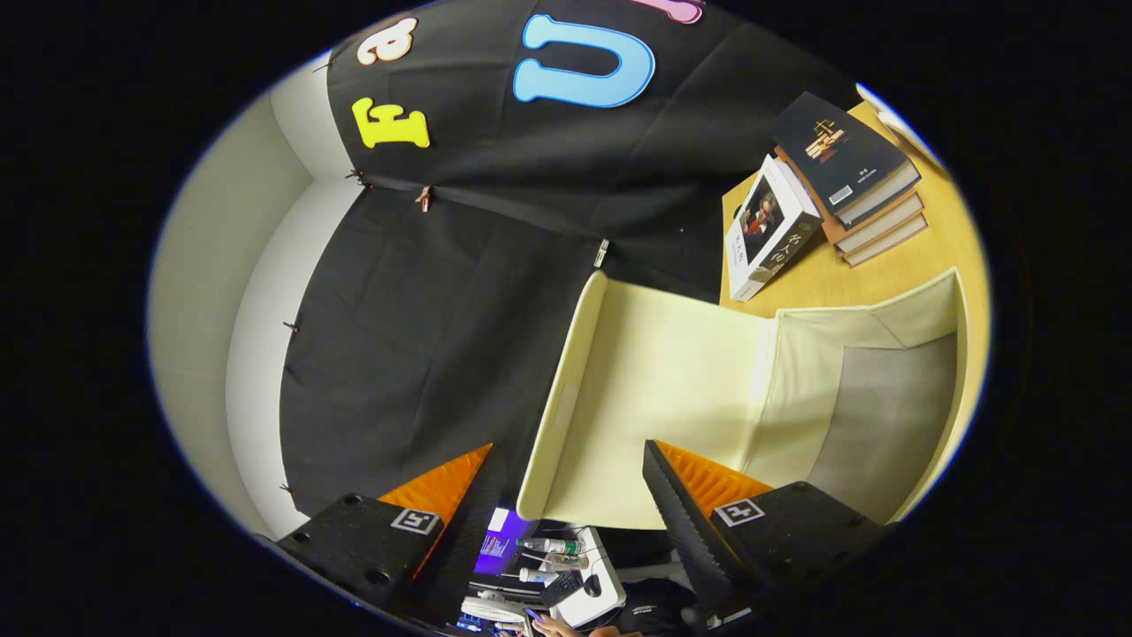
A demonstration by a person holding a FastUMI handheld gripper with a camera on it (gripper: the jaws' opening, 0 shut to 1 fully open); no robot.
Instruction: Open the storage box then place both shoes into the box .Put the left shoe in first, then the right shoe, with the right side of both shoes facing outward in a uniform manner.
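While our gripper (575,495) holds its two fingers spread apart, the raised lid (637,389) of the one cream storage box (884,416) stands between them, gripped by neither. Beyond the box we count about four books (840,177) on the wooden table (822,279).

We see the cream storage box (849,389) on the wooden table (884,265), its lid (646,389) swung wide open, grey lining showing inside, the lid's free edge between our parted tongs (570,482).
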